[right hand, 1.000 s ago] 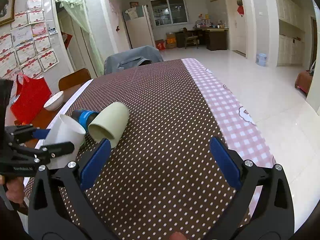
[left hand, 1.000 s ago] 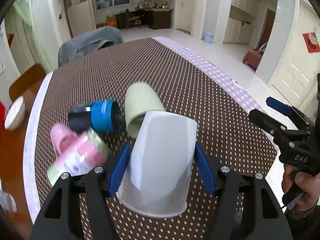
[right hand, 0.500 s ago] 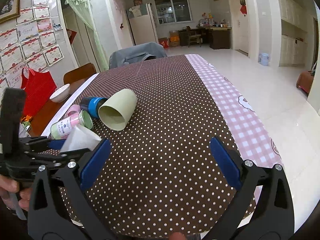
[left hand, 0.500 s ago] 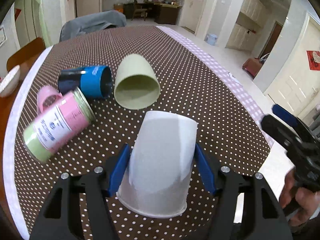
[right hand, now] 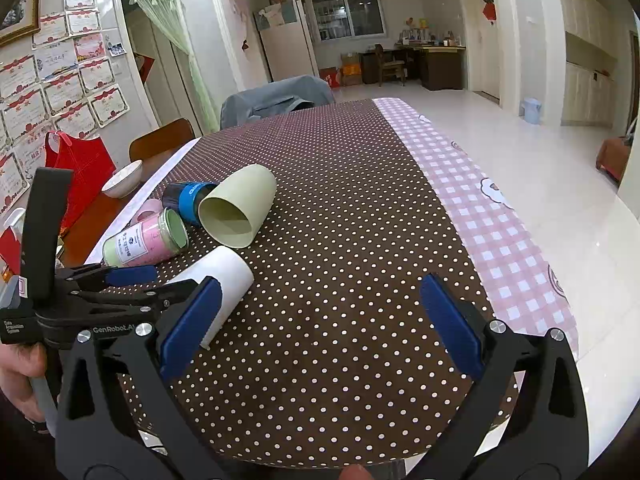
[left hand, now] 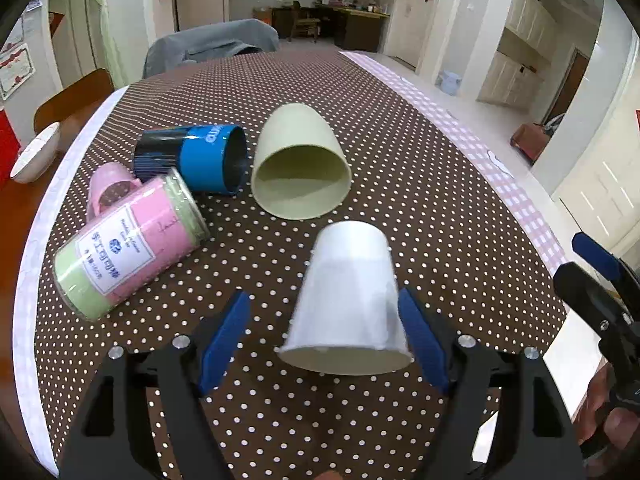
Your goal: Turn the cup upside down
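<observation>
White paper cup (left hand: 348,296), mouth toward the camera and base (left hand: 352,236) pointing away, lies between the spread blue pads of the left gripper (left hand: 324,332); the right-hand pad (left hand: 420,340) lies against or just beside its wall, the left-hand pad (left hand: 224,332) stands apart, so the fingers are released and the cup is no longer clamped. Whether its rim (left hand: 344,356) rests flat on the polka-dot tablecloth (left hand: 400,184) cannot be told; the right wrist view shows the cup (right hand: 216,284) tilted. The step in hand appears to be the release after inversion. The next move calls for a straight withdrawal without brushing the wall. At 12 o'clock lies a green cup (left hand: 300,168); at 10 o'clock a pink-labelled jar (left hand: 128,244) and a blue-banded tumbler (left hand: 192,156). The right gripper (right hand: 320,320) hangs open and empty.
</observation>
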